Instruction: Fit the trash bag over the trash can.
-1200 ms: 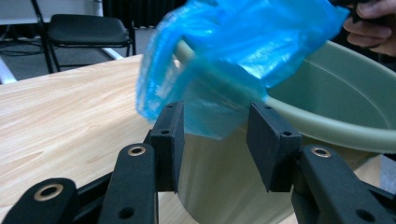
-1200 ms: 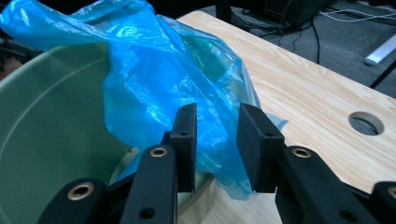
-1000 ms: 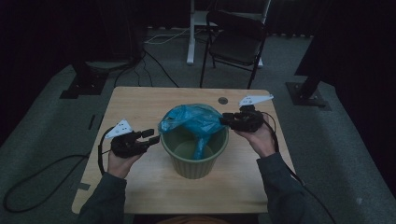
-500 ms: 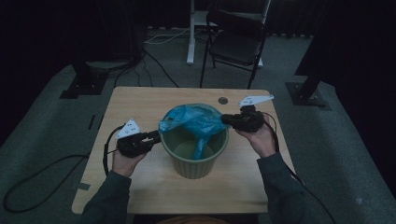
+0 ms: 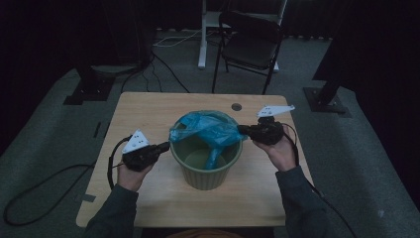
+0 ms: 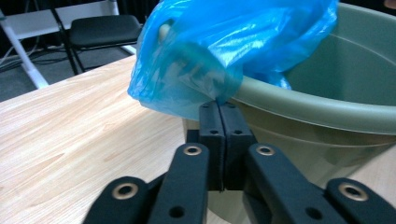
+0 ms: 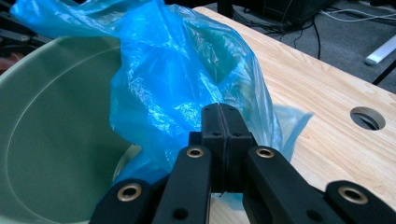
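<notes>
A light wooden desk (image 5: pixel 148 114) (a round cable hole (image 5: pixel 236 106) near its far edge) is standing on grey carpet, a black folding chair (image 5: pixel 250 44) sitting beyond. Mid-desk, a green bucket (image 5: pixel 205 171) is carrying a blue bag (image 5: pixel 208 129); the left tongs (image 6: pixel 219 109) and right tongs (image 7: pixel 223 114) are each pinching its film.

a green bin (image 5: pixel 206 171) stands upright at the centre of the frame, open and round. a blue bag (image 5: pixel 208 128) (thin, crinkled plastic) is draped over its far rim, bunched up, with a strip hanging down inside. its left edge spills just outside the rim, its right edge likewise.
</notes>
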Motion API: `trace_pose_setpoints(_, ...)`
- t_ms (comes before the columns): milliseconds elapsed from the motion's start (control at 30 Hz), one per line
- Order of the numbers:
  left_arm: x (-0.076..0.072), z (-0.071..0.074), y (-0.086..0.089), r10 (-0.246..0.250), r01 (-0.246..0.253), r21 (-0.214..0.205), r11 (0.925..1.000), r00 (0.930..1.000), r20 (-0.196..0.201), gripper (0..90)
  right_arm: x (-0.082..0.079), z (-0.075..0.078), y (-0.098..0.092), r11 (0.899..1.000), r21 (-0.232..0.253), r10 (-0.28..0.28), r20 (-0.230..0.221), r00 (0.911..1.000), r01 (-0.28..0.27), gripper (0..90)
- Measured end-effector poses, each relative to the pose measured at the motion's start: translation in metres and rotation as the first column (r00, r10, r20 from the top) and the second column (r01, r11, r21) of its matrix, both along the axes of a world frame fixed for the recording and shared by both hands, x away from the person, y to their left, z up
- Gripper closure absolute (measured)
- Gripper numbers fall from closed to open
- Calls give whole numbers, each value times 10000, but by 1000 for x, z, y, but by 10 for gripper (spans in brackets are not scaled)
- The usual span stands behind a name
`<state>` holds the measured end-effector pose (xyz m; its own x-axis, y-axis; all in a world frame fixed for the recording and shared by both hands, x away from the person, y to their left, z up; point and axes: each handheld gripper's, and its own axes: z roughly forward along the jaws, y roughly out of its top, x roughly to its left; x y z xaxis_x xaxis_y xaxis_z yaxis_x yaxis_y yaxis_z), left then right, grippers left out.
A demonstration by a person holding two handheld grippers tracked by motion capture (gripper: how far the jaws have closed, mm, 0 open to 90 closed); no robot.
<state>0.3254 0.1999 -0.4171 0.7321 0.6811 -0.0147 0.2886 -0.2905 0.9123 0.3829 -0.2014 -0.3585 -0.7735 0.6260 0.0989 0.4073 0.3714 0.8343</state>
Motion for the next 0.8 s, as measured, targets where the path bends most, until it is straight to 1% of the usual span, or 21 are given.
trace_pose_setpoints(67, 1, 0, -1, 177, -178, 77, 9998, 9998, 53, 789, 0, 1, 0, 10000, 34, 15, 2, 10000, -15, 900)
trace_pose_setpoints(133, 3, 0, -1, 213, -214, 71, 9997, 9998, 59, 710, 0, 1, 0, 10000, 33, 11, 13, 10000, -11, 900)
trace_pose_setpoints(167, 5, -1, -3, 351, -353, 152, 9993, 9993, 108, 710, 0, 1, 0, 10000, 45, 5, 17, 10000, -5, 900)
trace_pose_setpoints(200, 7, -1, -4, 403, -405, 213, 9990, 9991, 120, 647, 0, 1, 0, 10000, 46, -2, 31, 10000, 2, 900)
trace_pose_setpoints(267, 10, -1, -6, 436, -438, 188, 9989, 9990, 129, 637, 0, 1, 0, 10000, 58, 3, 32, 10000, -3, 900)
trace_pose_setpoints(300, 12, -1, -6, 503, -505, 173, 9986, 9986, 150, 639, 0, 1, 0, 10000, 50, -2, 35, 10000, 2, 900)
trace_pose_setpoints(333, 12, -1, -6, 503, -505, 173, 9986, 9986, 150, 658, 0, 1, 0, 10000, 50, -2, 35, 10000, 2, 900)
trace_pose_setpoints(367, 13, -1, -7, 480, -483, 172, 9987, 9987, 187, 658, 0, 1, 0, 10000, 57, 17, 28, 10000, -17, 900)
trace_pose_setpoints(400, 13, -1, -9, 503, -508, 218, 9985, 9985, 228, 727, 0, 1, 1, 10000, 12, 50, 37, 10000, -50, 900)
trace_pose_setpoints(533, 13, 0, -11, 460, -468, 282, 9985, 9985, 291, 882, -1, 1, 0, 10000, 15, 86, 49, 10000, -86, 900)
trace_pose_setpoints(633, 9, 0, -11, 294, -302, 283, 9991, 9992, 279, 900, -4, 2, -1, 9999, 45, 98, 109, 9999, -99, 900)
trace_pose_setpoints(800, -3, 1, -6, 150, -157, 191, 9997, 9992, 366, 900, -11, 3, -3, 9996, 123, 269, 168, 9995, -271, 900)
